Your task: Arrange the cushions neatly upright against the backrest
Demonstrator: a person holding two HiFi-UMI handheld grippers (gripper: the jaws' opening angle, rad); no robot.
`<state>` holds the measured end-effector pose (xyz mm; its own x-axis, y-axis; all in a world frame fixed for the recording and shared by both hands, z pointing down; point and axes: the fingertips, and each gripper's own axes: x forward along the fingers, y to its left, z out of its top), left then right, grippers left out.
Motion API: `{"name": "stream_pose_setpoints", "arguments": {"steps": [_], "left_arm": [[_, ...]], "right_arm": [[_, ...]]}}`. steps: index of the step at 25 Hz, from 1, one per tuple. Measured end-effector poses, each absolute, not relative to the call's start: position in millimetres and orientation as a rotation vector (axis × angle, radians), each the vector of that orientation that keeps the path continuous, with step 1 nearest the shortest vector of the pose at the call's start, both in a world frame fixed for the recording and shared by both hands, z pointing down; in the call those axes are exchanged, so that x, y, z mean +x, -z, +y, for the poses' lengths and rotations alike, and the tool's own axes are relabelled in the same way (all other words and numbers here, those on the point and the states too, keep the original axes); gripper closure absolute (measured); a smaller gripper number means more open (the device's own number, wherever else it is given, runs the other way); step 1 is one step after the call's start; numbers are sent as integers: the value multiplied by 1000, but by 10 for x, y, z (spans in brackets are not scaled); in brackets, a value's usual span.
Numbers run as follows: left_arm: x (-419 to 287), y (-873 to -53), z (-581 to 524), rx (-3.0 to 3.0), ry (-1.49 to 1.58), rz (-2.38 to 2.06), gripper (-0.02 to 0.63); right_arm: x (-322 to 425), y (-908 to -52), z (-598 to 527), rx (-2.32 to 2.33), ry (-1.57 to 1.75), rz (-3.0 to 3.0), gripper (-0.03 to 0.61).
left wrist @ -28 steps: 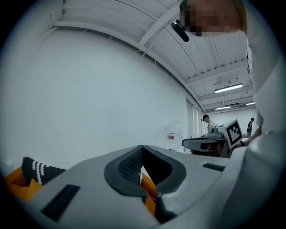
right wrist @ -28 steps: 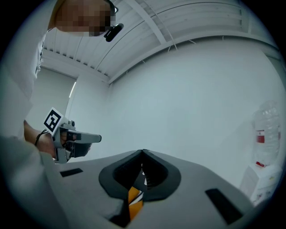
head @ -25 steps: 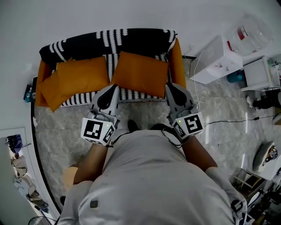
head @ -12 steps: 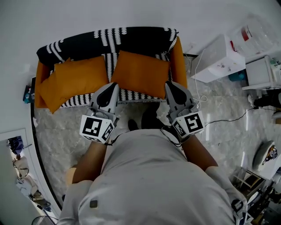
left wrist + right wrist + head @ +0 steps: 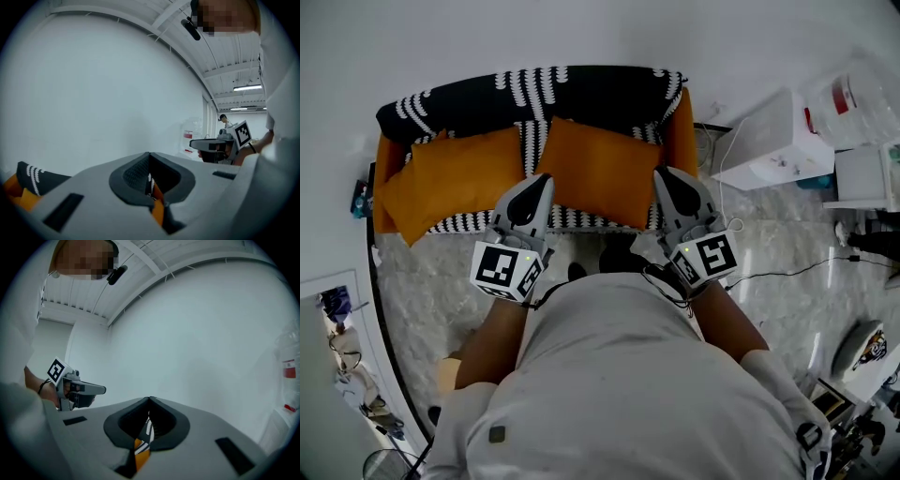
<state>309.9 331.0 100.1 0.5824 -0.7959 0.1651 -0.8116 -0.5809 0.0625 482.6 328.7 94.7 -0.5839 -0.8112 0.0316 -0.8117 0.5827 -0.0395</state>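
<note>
Left gripper (image 5: pixel 540 184) and right gripper (image 5: pixel 665 176) both closed, nothing held, tips over the sofa's (image 5: pixel 680 127) front edge. Orange left cushion (image 5: pixel 455 183) and right cushion (image 5: pixel 595 169) rest against the backrest (image 5: pixel 581 94).

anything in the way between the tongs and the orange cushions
Nothing visible. The left tongs and right tongs, both shut and empty, point at the sofa with a clear path to the left cushion and right cushion.
</note>
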Motion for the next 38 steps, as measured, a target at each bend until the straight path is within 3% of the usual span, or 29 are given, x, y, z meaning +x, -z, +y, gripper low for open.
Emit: {"name": "stream_pose_setpoints", "arguments": {"steps": [15, 38], "left_arm": [[4208, -1178, 2137, 2716, -330, -1308, 604], [4248, -1908, 1020, 2837, -687, -780, 603]], "right_arm": [[5874, -1301, 2137, 1340, -186, -2762, 554], [5785, -1924, 1183, 1379, -270, -2568, 552]]}}
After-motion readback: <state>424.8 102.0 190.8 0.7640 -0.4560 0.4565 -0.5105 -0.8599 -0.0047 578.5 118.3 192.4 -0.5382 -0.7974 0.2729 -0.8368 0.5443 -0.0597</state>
